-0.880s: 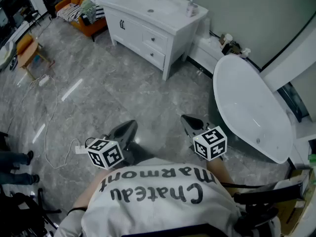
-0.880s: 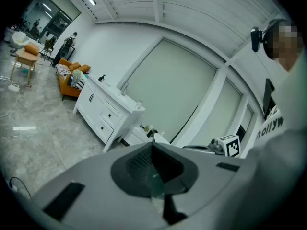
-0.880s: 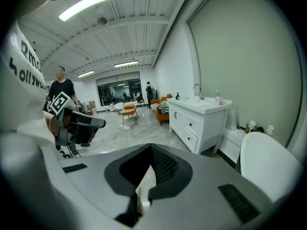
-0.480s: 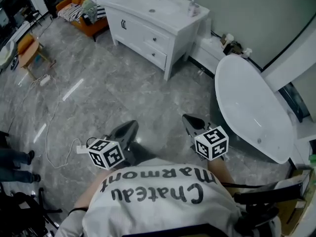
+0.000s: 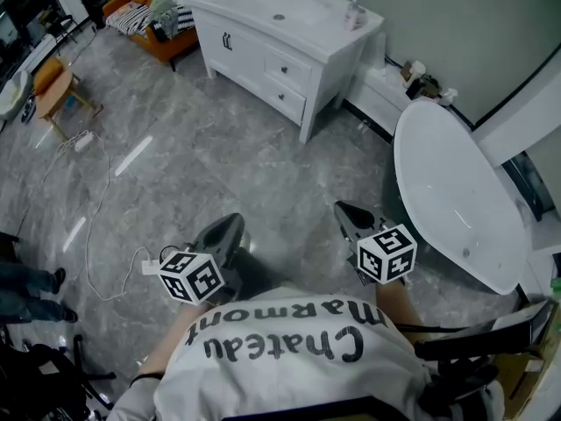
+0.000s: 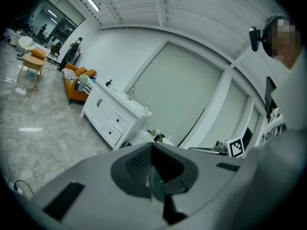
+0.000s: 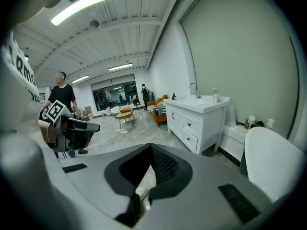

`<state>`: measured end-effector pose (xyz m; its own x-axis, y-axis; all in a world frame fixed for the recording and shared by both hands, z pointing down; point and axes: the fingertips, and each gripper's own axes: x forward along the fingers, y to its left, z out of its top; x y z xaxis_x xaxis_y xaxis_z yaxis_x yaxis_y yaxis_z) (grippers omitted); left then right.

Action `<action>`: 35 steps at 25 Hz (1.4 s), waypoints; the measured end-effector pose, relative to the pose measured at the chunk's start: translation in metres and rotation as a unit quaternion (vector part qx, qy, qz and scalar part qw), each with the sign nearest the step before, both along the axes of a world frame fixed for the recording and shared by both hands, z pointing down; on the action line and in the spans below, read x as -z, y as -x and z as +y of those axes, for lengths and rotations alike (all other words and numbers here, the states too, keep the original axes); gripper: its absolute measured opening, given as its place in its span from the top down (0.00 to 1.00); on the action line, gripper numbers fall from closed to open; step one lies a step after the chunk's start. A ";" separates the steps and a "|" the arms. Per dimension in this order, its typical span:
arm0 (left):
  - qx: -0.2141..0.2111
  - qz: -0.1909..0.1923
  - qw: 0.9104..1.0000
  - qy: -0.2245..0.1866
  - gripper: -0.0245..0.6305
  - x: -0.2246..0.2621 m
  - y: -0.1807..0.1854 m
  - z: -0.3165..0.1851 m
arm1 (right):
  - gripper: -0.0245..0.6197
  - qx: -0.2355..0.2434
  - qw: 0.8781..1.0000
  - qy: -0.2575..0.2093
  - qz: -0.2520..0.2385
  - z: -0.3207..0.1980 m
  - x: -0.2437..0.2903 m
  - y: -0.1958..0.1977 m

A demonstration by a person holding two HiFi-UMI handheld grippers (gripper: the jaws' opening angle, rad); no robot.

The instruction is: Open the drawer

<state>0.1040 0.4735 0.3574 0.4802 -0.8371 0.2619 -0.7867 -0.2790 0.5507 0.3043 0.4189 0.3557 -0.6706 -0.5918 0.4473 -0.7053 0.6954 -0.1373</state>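
A white vanity cabinet [image 5: 263, 38] stands far ahead across the grey floor, with two drawers [image 5: 289, 68] stacked at its right half, both closed. The drawers also show in the left gripper view [image 6: 116, 122] and the right gripper view [image 7: 190, 126]. My left gripper [image 5: 230, 224] and right gripper [image 5: 344, 210] are held close to my body, well short of the cabinet. In their own views the left gripper [image 6: 152, 150] and the right gripper [image 7: 151, 150] have their jaws together with nothing between them.
A white bathtub [image 5: 451, 191] lies to the right of the vanity. An orange sofa [image 5: 145, 11] and a small wooden table [image 5: 48, 90] sit at the far left. A cable [image 5: 92, 200] trails over the floor. A person [image 7: 61, 97] stands behind at the left.
The vanity and tub have slid slightly right in the head view, and both grippers sit a little lower in it. Both stay shut.
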 end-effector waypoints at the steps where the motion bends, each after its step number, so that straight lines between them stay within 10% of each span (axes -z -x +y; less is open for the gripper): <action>1: 0.001 -0.002 1.000 0.002 0.95 -0.003 0.006 -0.005 | 0.95 -0.004 1.000 0.004 -0.006 -0.005 0.000 0.005; 35: -0.081 0.005 0.996 -0.025 0.95 0.027 0.190 -0.275 | 0.95 -0.074 0.997 0.009 -0.036 -0.249 0.021 0.212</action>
